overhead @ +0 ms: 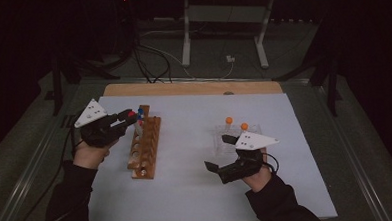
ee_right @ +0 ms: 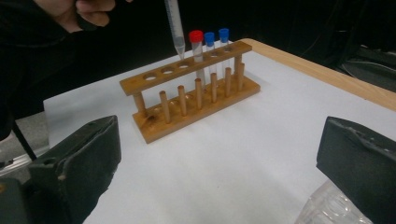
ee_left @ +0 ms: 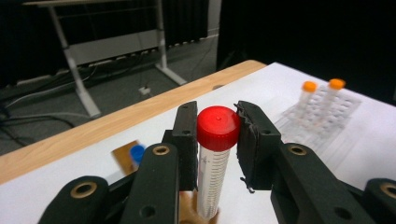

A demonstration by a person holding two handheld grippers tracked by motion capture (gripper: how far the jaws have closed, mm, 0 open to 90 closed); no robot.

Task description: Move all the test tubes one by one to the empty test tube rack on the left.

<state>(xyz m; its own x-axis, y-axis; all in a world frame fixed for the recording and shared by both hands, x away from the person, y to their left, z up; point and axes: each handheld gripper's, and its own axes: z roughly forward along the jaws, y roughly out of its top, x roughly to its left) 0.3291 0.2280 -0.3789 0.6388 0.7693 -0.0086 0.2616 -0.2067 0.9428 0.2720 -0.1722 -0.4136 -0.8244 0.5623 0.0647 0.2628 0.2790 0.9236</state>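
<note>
The left gripper (ee_left: 218, 140), closed on a red-capped tube (ee_left: 215, 154), hangs over the wooden rack (overhead: 145, 147) at nine o'clock; next, lower the tip into a free hole, while the right gripper (overhead: 222, 152) stands wide open, empty.

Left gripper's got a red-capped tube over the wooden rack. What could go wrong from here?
1. The left gripper pinches the red-capped tube only at its cap, so the tube may swing or slip.
2. In the right gripper view the tube tip hangs beside a rack hole, not over it; it could strike the wooden rack top.
3. It may bump the racked tubes.
</note>
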